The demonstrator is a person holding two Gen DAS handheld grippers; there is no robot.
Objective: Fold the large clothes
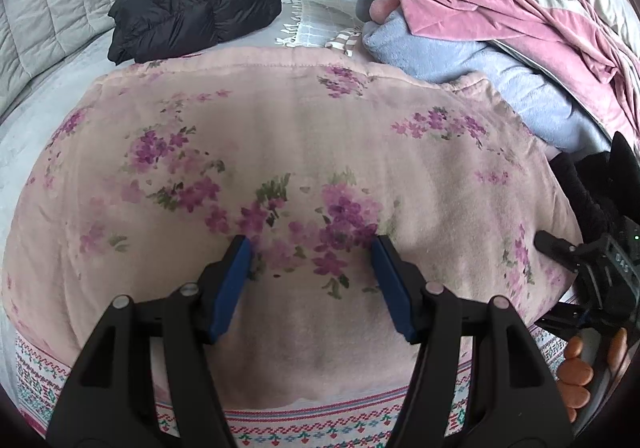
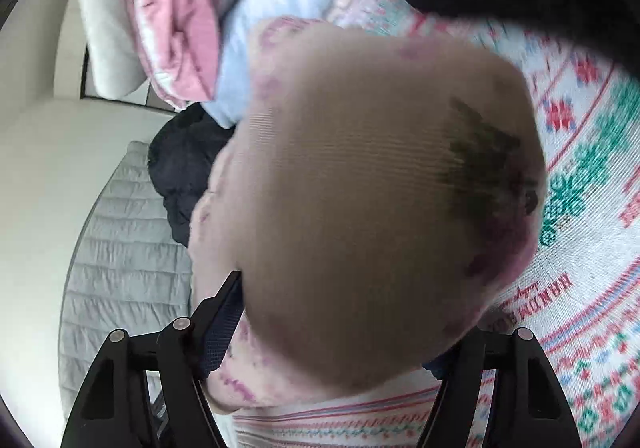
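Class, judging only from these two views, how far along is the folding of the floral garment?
Done: the pink floral garment lies as a broad folded panel on the bed. In hand: its edge sits between the right gripper jaws. Left: the left gripper hovers open above it; further folds look likely.

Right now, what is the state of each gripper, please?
Left gripper: open, its pads resting on the pink floral blanket, nothing gripped.
Right gripper: jaws wide around a bunched corner of the blanket; whether they grip it cannot be told.
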